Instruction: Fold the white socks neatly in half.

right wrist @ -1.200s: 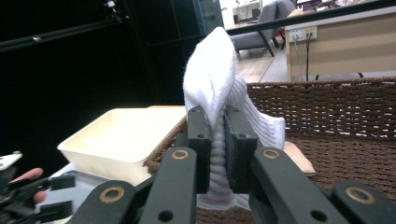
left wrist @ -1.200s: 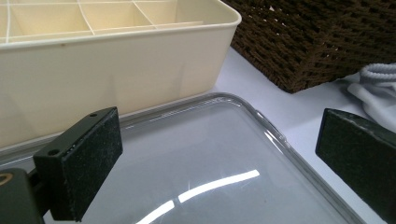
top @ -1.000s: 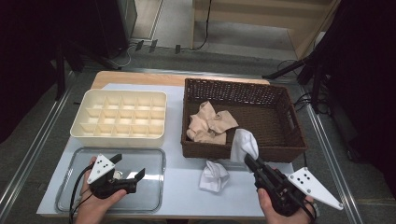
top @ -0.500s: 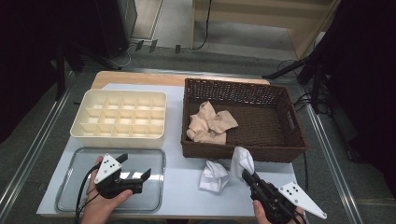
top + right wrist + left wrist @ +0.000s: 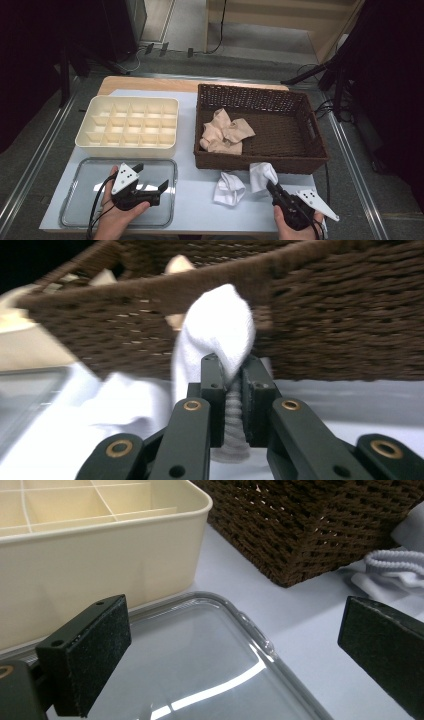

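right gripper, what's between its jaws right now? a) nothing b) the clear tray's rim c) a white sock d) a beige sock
c: in the right gripper view the right gripper is clamped shut on a white sock, in front of the basket.

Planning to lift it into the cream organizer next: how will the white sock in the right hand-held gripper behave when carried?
Probably floppy: the white sock bulges and folds over above the right hand-held gripper, which is clamped on its ribbed part. It looks light and unlikely to slip from the pads. Its loose end will likely dangle and may drag.
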Available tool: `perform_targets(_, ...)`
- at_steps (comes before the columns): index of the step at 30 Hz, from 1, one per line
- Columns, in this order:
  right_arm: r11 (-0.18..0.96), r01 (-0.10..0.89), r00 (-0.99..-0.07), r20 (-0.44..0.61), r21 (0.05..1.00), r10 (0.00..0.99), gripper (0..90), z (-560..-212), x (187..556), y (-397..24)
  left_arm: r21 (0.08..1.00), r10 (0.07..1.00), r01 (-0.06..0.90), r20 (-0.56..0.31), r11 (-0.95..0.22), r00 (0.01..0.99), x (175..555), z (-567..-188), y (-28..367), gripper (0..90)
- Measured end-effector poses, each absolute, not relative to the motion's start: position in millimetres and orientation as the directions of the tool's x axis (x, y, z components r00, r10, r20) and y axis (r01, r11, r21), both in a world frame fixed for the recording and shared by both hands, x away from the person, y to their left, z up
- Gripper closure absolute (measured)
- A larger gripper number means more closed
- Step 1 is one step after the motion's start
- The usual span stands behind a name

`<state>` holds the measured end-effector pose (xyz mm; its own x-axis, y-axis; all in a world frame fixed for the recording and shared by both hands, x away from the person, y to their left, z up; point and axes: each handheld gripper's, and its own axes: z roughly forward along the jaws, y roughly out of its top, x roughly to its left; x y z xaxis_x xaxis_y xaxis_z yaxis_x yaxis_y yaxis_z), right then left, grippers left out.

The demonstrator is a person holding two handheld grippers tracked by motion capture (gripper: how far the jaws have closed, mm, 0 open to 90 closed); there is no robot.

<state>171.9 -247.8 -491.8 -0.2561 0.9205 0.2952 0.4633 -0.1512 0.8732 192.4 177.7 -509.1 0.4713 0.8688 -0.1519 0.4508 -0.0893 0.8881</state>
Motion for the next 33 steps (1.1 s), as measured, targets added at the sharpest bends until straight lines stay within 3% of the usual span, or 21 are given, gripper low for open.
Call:
perform_targets(6,-0.110,0.485,-0.209,0.237,0.867,0.949,79.5,-505,186,-250,0.888,0.863,0.448,-0.145,-0.102,0.484,196,-509,163,1.3)
perform_targets(12,-0.111,0.491,-0.224,0.248,0.864,0.943,43.3,-522,197,-242,0.886,0.866,0.454,-0.155,-0.091,0.476,200,-511,159,1.3)
perform_targets(16,-0.103,0.538,-0.207,0.250,0.837,0.946,38.1,-535,205,-235,0.886,0.866,0.455,-0.157,-0.089,0.475,198,-513,162,1.3)
perform_targets(20,-0.054,0.551,-0.198,0.194,0.832,0.961,45.8,-540,207,-228,0.885,0.863,0.457,-0.155,-0.095,0.480,197,-515,161,1.3)
perform_targets(25,-0.096,0.573,-0.215,0.263,0.814,0.941,71.3,-540,206,-226,0.883,0.854,0.458,-0.160,-0.100,0.494,197,-516,158,1.3)
perform_targets(33,-0.171,0.543,-0.197,0.323,0.822,0.926,75.5,-523,195,-253,0.882,0.848,0.461,-0.166,-0.101,0.503,196,-517,156,1.3)
